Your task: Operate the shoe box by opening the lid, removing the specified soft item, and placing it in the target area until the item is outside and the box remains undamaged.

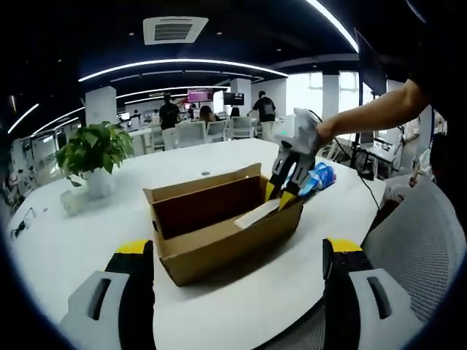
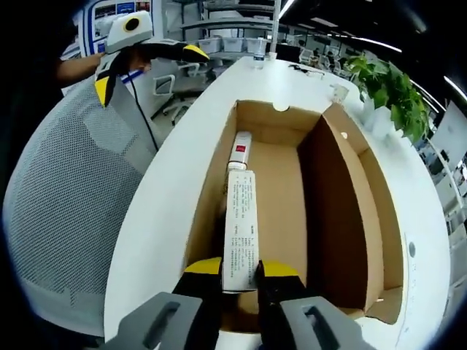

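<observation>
An open brown cardboard shoe box (image 1: 219, 237) stands on the white table, its lid flap (image 2: 343, 197) raised along one side. Inside lies a long white printed packet (image 2: 241, 226), and beyond it a smaller white item with a red label (image 2: 241, 149). My right gripper (image 2: 240, 268) reaches into the box and is shut on the near end of the white packet. In the left gripper view the right gripper (image 1: 281, 193) dips over the box's far right corner, with the packet (image 1: 255, 215) at its tips. My left gripper (image 1: 238, 251) hangs open in front of the box, holding nothing.
A potted plant (image 1: 95, 149) stands at the table's left. A blue packet (image 1: 319, 177) lies behind the box on the right. A grey mesh chair (image 1: 416, 248) sits at the table's near edge. People stand in the office beyond.
</observation>
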A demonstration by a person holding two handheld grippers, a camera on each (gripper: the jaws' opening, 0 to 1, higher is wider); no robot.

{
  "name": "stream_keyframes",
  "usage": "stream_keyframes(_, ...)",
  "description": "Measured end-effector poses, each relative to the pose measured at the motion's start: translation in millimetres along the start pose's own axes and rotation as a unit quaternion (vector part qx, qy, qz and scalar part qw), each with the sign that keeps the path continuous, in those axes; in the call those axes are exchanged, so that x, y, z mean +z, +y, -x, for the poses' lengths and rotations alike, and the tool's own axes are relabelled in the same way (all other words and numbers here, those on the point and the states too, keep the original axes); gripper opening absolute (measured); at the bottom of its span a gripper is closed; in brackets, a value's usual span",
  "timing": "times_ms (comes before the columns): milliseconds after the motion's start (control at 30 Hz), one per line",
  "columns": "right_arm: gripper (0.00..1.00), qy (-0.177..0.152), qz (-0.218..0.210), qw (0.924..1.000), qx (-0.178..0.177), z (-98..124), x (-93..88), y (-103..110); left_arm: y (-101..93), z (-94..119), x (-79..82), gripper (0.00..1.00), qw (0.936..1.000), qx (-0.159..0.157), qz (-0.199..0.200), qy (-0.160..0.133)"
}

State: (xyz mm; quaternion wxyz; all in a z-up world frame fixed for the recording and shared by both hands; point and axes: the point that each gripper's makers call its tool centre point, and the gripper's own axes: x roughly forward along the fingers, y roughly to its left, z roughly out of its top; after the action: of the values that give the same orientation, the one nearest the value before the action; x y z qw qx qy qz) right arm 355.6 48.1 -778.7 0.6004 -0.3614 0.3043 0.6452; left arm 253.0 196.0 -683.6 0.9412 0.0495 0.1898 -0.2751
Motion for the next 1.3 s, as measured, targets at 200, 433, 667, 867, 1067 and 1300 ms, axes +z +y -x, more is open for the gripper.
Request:
stream_keyframes(200, 0.12, -0.008, 0.001, 0.9999, -0.011, 11.2, 4.3, -4.2, -1.8, -0.4, -0.3, 1.00, 1.0000, -0.003, -0.002, 0.001)
stream_keyframes(433, 0.12, -0.018, -0.001, 0.9994, -0.029, 26.9, 11.2, -13.2, -2.4, -0.5, -1.0, 1.00, 1.0000, -0.006, 0.000, 0.002)
stream_keyframes(667, 0.12, -0.032, 0.002, 0.9983, -0.049, 44.4, 20.6, -21.2, -3.4, -0.4, -2.0, 1.00, 0.9999, -0.010, -0.001, 0.004)
stream_keyframes(867, 0.12, -0.040, 0.007, 0.9974, -0.060, 60.7, 28.6, -27.1, -3.6, 0.2, -1.3, 1.00, 0.9999, -0.012, 0.001, 0.002)
stream_keyframes(1067, 0.12, -0.043, 0.016, 0.9967, -0.067, 76.1, 32.9, -30.6, -3.3, 0.8, -1.0, 1.00, 0.9999, -0.011, 0.003, 0.001)
stream_keyframes(1300, 0.12, -0.049, 0.028, 0.9953, -0.078, 96.4, 33.9, -34.9, -2.3, 1.5, 0.6, 1.00, 0.9999, -0.008, 0.008, -0.003)
